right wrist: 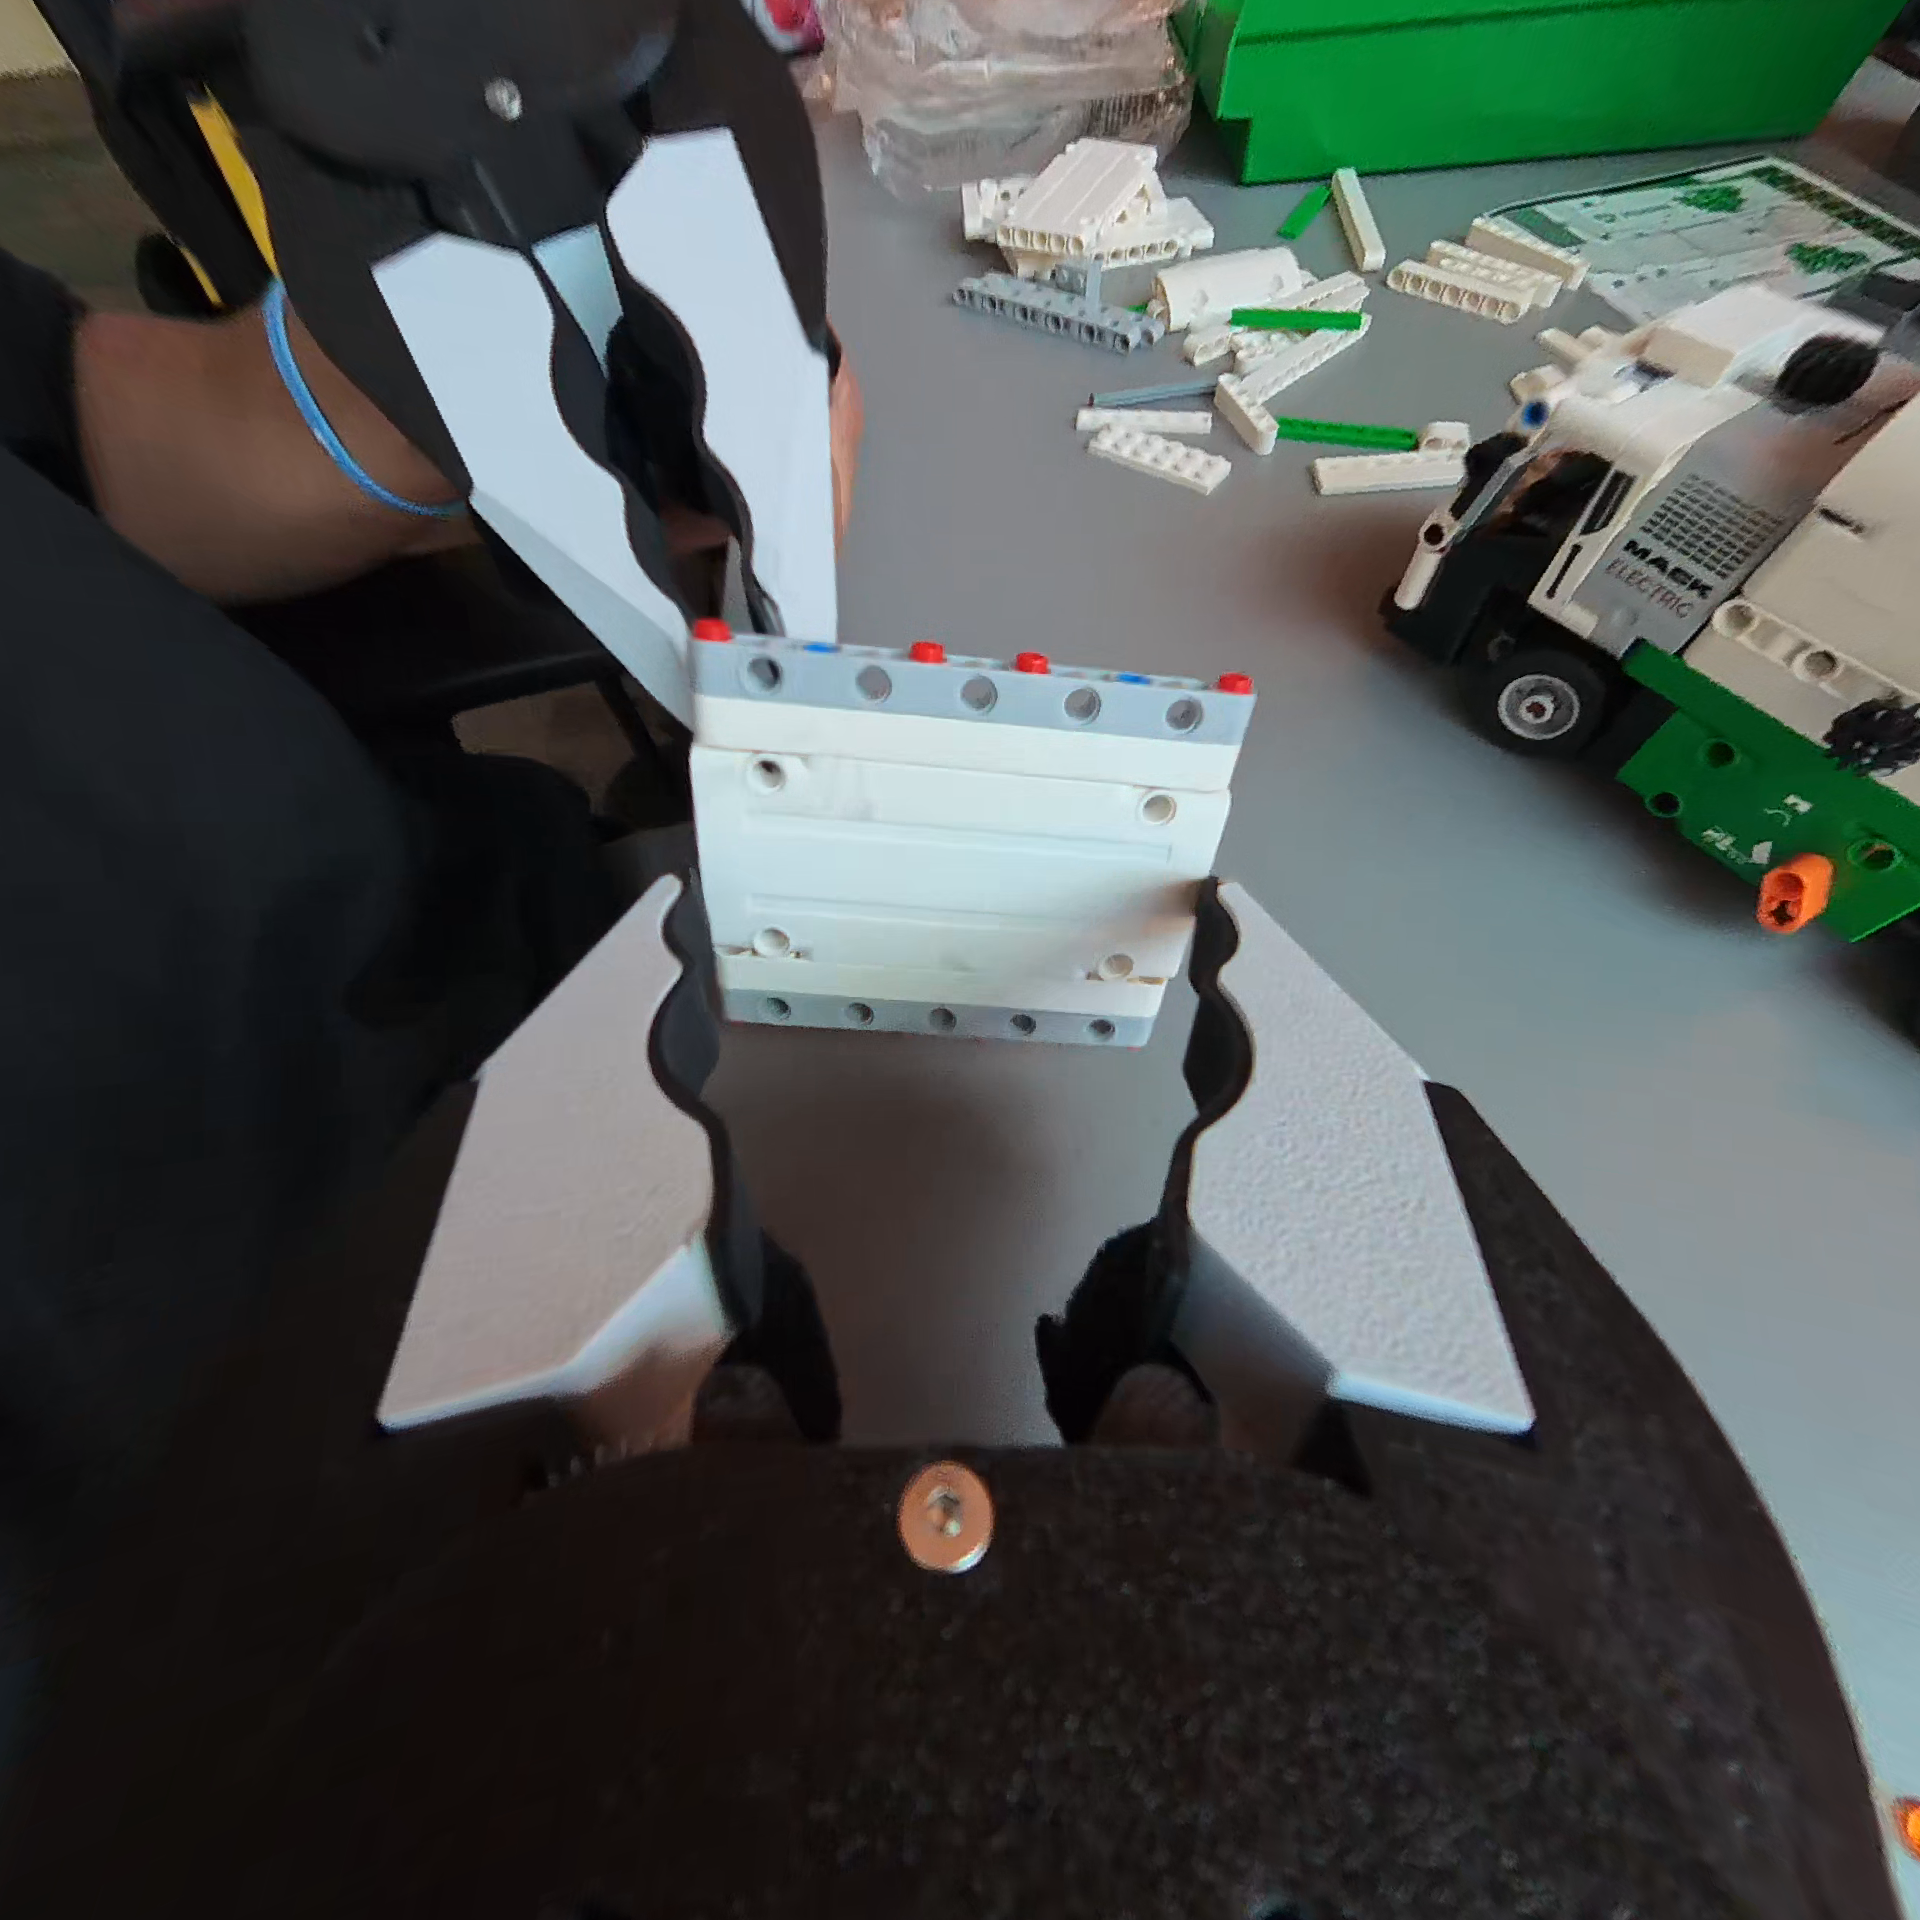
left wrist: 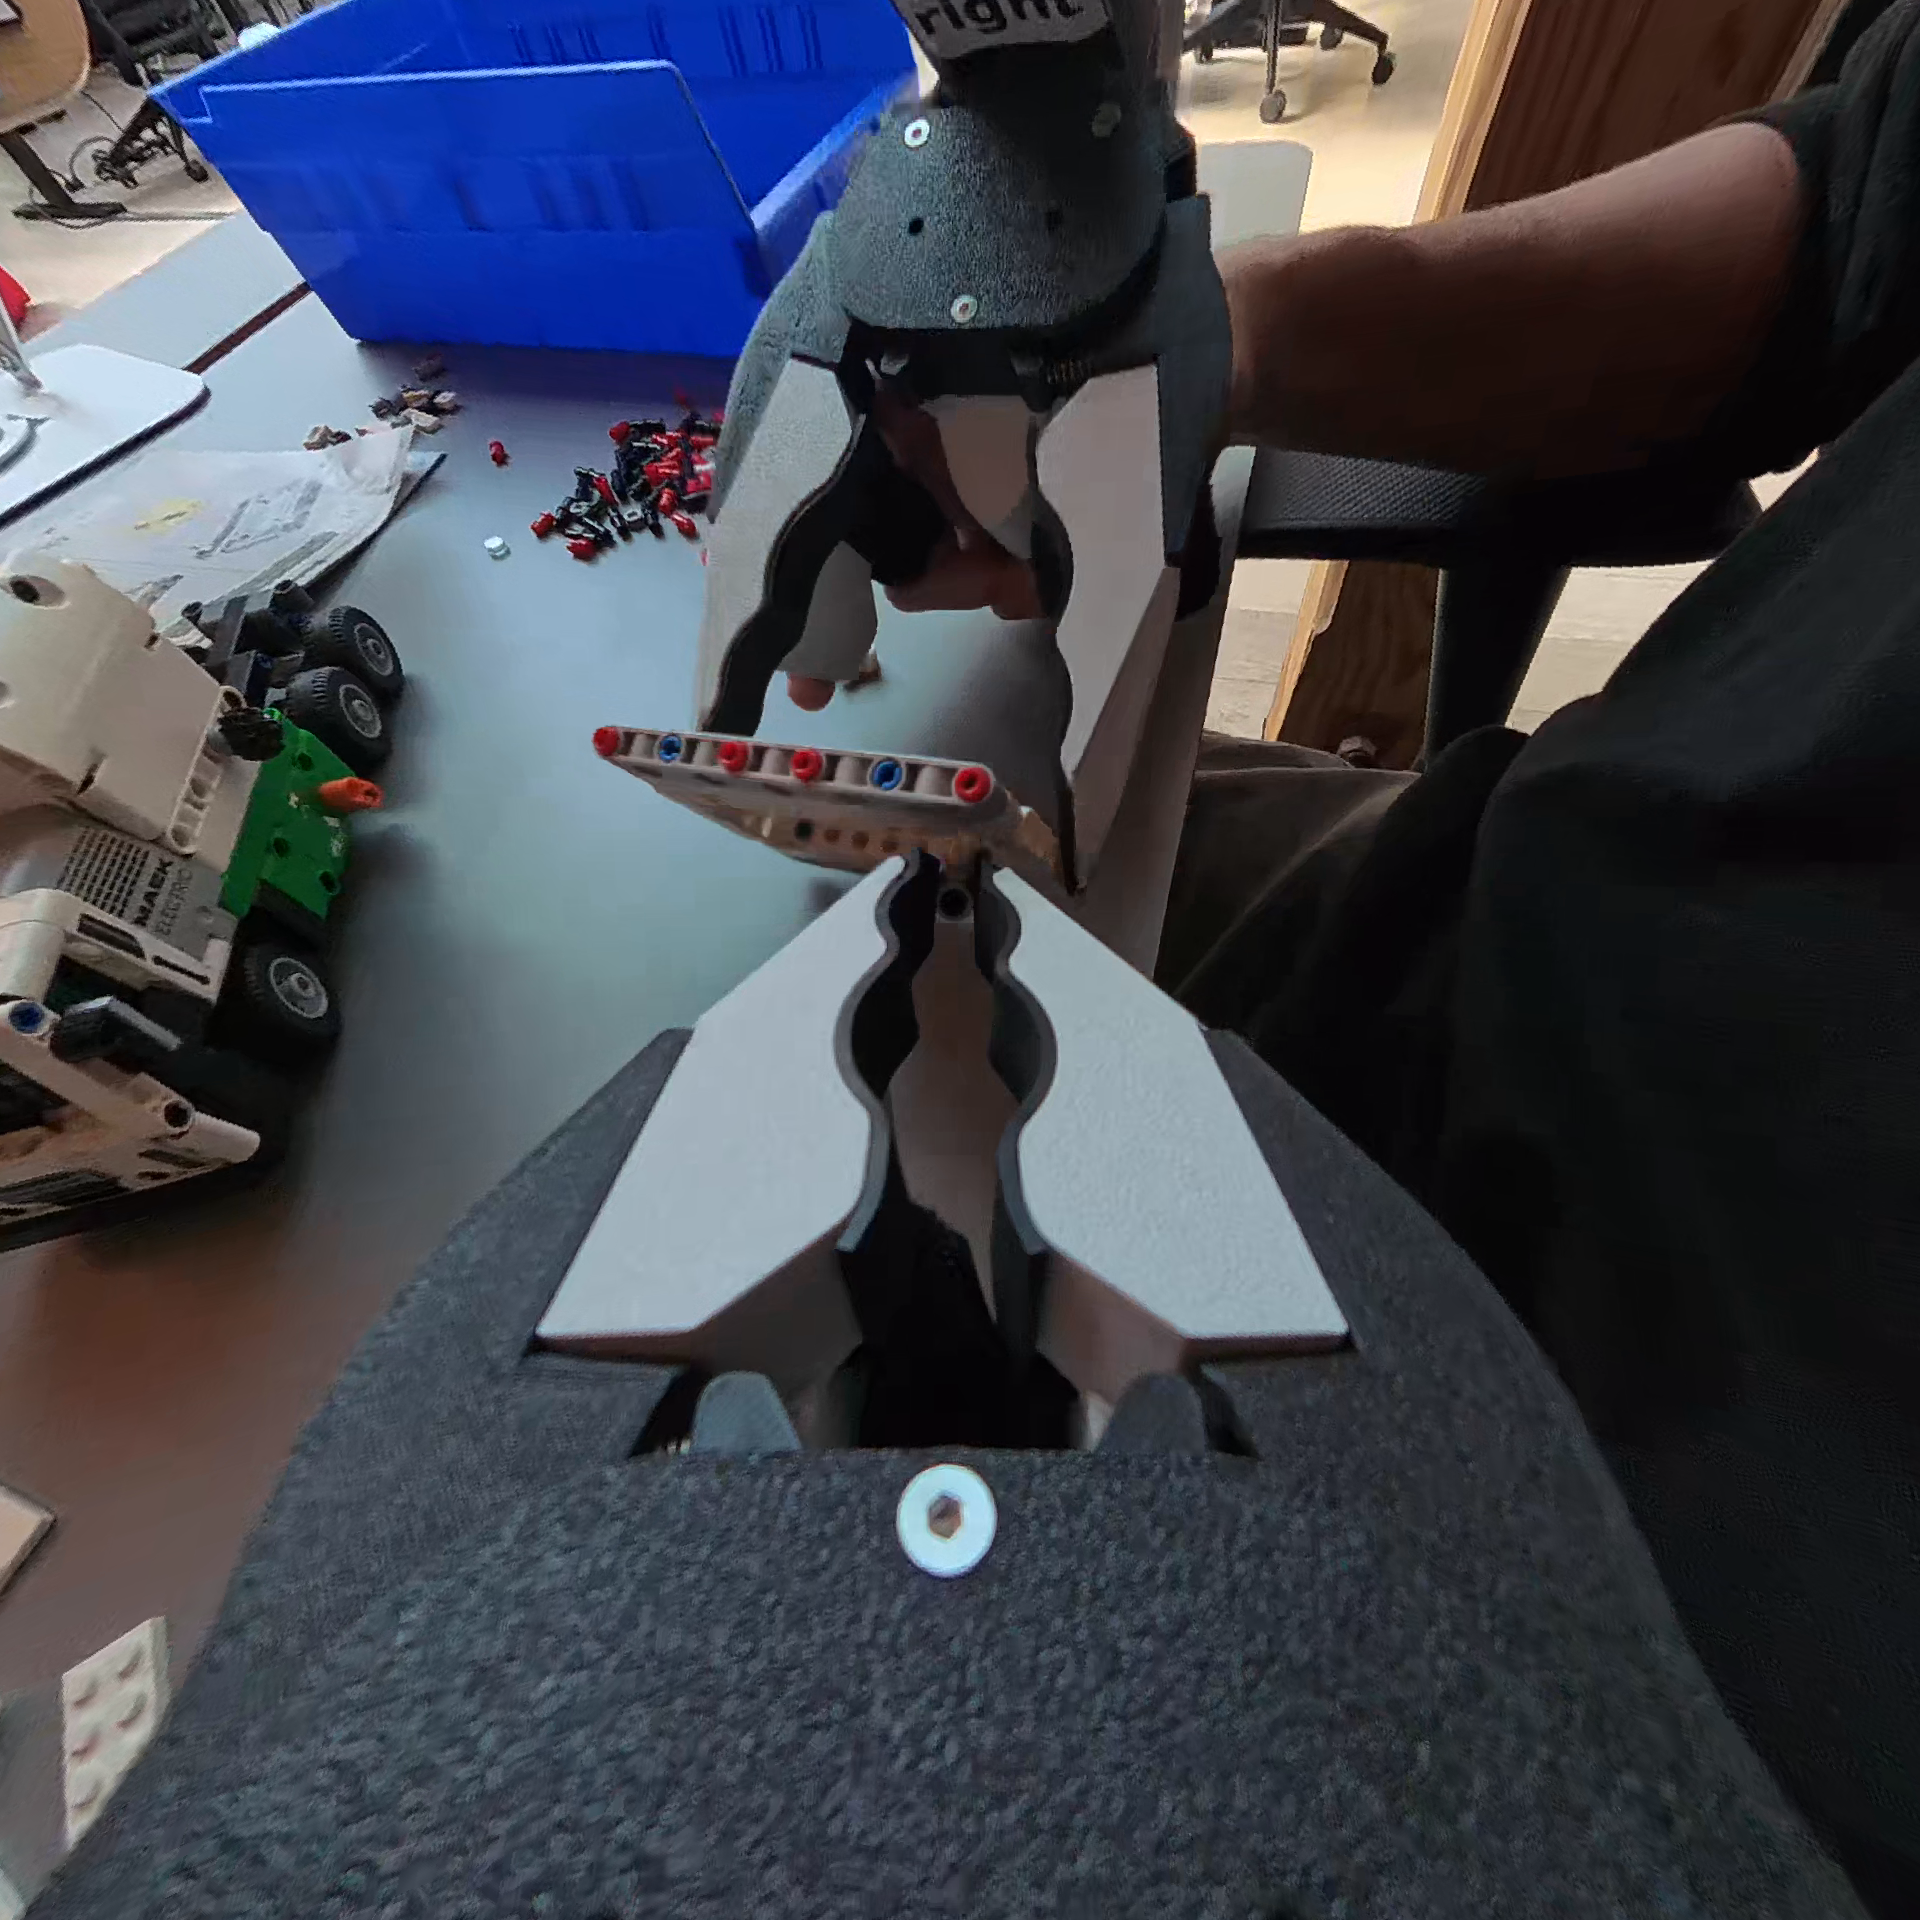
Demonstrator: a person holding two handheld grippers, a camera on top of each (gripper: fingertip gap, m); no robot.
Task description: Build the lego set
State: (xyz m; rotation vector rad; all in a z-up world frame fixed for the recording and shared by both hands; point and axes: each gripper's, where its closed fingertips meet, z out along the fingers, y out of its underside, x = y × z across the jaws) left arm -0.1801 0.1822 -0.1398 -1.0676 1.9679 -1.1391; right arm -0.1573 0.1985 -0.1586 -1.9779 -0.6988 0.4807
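A flat white panel with grey beams along two edges and red and blue pins in one beam (right wrist: 956,852) is held in the air over the table. My right gripper (right wrist: 948,935) is spread wide, with its fingers against the panel's two sides. My left gripper (left wrist: 951,883) is pinched nearly shut on the panel's edge near one corner (left wrist: 800,800). In the right wrist view the left gripper (right wrist: 727,613) reaches the panel's upper left corner. In the left wrist view the right gripper (left wrist: 899,795) comes down from above.
A partly built white and green truck (right wrist: 1714,582) stands on the grey table (right wrist: 1143,540), also in the left wrist view (left wrist: 156,831). Loose white and green pieces (right wrist: 1247,312), a green box (right wrist: 1507,83), red and black pins (left wrist: 644,478) and a blue bin (left wrist: 499,187) lie beyond. My left and right fingertips are right by each other.
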